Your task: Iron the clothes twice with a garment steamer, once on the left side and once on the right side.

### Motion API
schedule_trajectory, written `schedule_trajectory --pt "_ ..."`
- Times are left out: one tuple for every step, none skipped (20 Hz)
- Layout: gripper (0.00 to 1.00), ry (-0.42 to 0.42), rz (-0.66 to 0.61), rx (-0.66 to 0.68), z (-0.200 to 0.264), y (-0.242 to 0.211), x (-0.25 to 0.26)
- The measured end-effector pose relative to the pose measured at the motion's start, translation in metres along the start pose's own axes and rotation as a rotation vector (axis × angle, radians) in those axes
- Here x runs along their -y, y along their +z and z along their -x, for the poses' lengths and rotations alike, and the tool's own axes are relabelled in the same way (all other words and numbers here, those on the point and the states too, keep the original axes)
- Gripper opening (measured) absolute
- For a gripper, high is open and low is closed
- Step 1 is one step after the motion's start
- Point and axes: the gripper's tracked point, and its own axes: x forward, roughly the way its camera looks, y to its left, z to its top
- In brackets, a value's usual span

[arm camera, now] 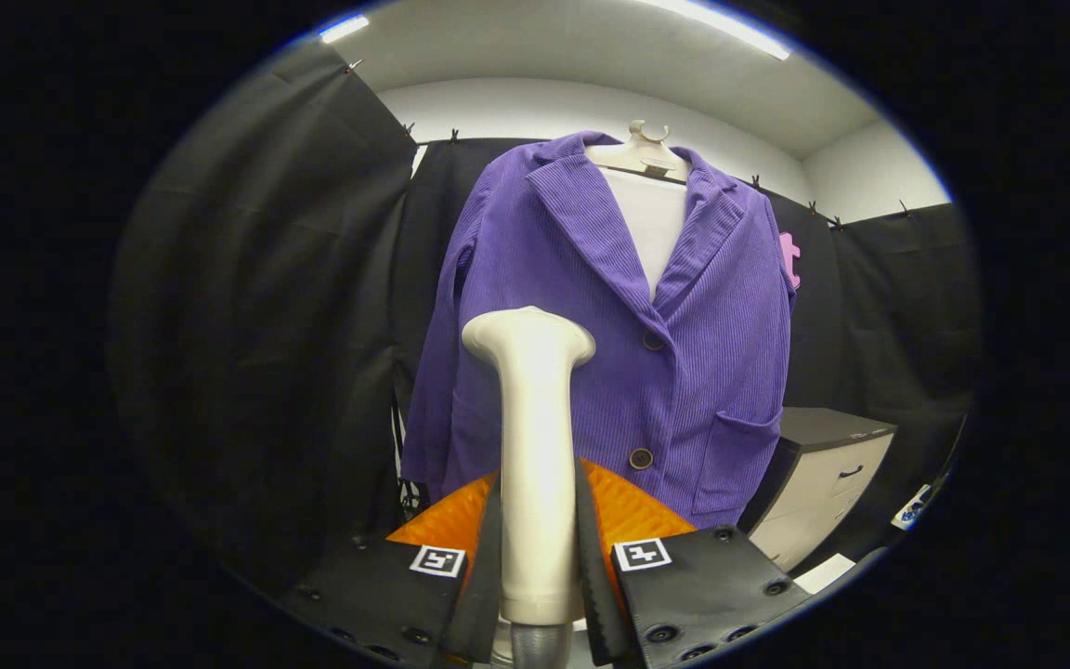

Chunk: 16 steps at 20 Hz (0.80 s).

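Observation:
A purple ribbed jacket (581, 307) with dark buttons hangs on a pale hanger (644, 149) over a white panel, straight ahead of me. My gripper (540, 520) is shut on the cream garment steamer (535, 446), both fingers pressing on its handle. The steamer stands upright between the fingers. Its wide head (528, 336) is in front of the jacket's left half, around chest height and left of the upper button (653, 341). I cannot tell whether the head touches the cloth.
A low cabinet (823, 483) with a dark top and pale drawers stands to the right of the jacket, below its pocket. Black cloth walls close the booth on both sides and behind the jacket.

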Motion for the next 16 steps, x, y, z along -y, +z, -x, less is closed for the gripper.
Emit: schedule_trajectory --pt "0.45 -0.001 0.0 -0.011 0.003 -0.006 -0.001" --pt "0.45 0.0 -0.002 -0.022 0.005 -0.012 -0.001" --pt "0.45 0.001 -0.005 -0.033 0.007 -0.018 -0.002" --pt "0.45 0.001 -0.008 -0.042 0.009 -0.024 -0.002" --pt "0.45 0.001 -0.008 -0.051 0.011 -0.031 -0.002" --pt "0.45 0.0 -0.009 -0.059 0.012 -0.036 -0.002" --pt "0.45 0.0 -0.011 -0.068 0.015 -0.042 -0.002" --pt "0.45 0.0 -0.013 -0.077 0.017 -0.046 -0.003" --pt "0.45 0.001 -0.017 -0.087 0.018 -0.054 -0.004" --pt "0.45 0.004 -0.024 -0.099 0.019 -0.061 -0.005" --pt "0.45 0.007 -0.032 -0.11 0.023 -0.066 -0.007" --pt "0.45 0.008 -0.033 -0.118 0.025 -0.071 -0.007" --pt "0.45 0.007 -0.03 -0.122 0.028 -0.076 -0.008" --pt "0.45 0.006 -0.023 -0.129 0.03 -0.082 -0.008" --pt "0.45 0.008 -0.017 -0.137 0.033 -0.088 -0.009" --pt "0.45 0.011 -0.013 -0.152 0.036 -0.096 -0.01"
